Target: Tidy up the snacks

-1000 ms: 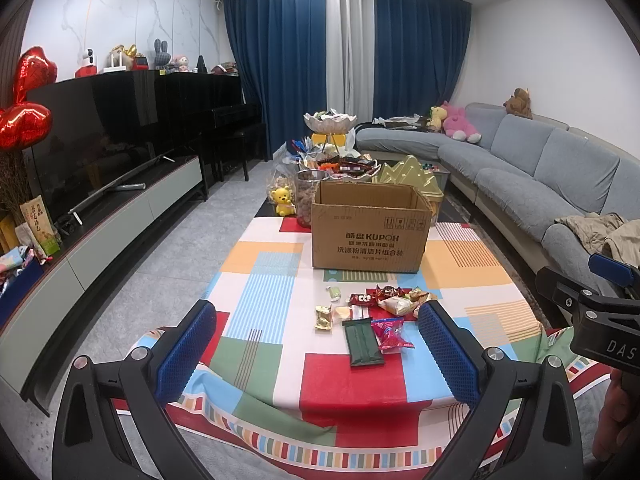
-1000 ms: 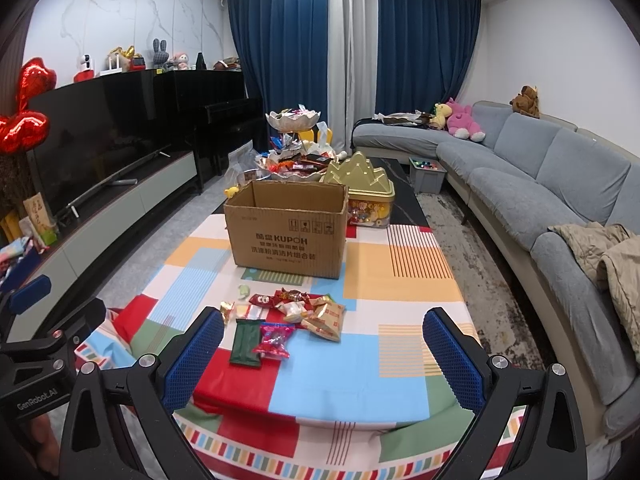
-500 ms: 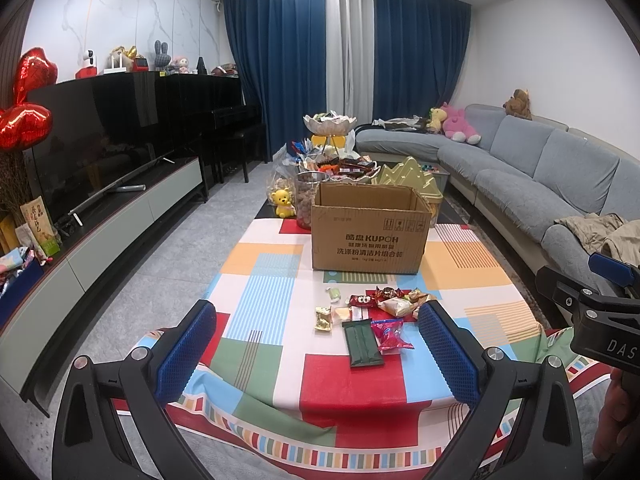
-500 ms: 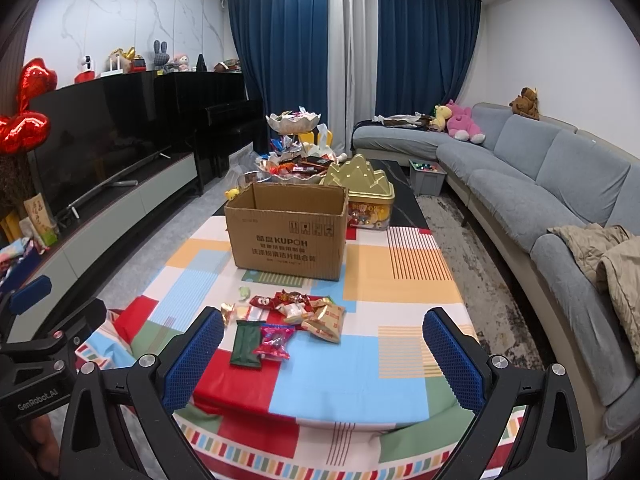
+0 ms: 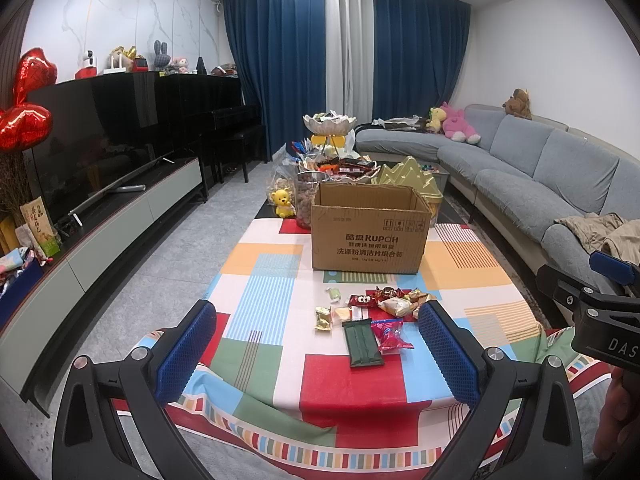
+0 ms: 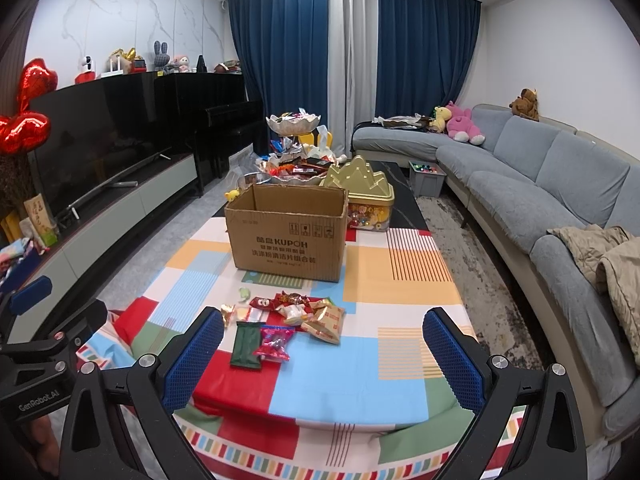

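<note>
Several wrapped snacks lie in a loose pile (image 5: pixel 376 312) on the colourful tablecloth, with a dark green packet (image 5: pixel 363 342) and a pink packet (image 5: pixel 389 333) nearest me. The pile also shows in the right wrist view (image 6: pixel 292 316). An open cardboard box (image 5: pixel 370 228) stands behind the pile; it also shows in the right wrist view (image 6: pixel 287 232). My left gripper (image 5: pixel 318 350) is open and empty, held above the table's near edge. My right gripper (image 6: pixel 324 356) is open and empty, to the right of the pile.
Behind the box are a gold tin (image 6: pixel 366 196), a tiered snack bowl (image 5: pixel 329 124), a jar (image 5: pixel 308 196) and a yellow toy (image 5: pixel 282 202). A grey sofa (image 6: pixel 540 184) runs along the right. A TV unit (image 5: pixel 120 208) lines the left.
</note>
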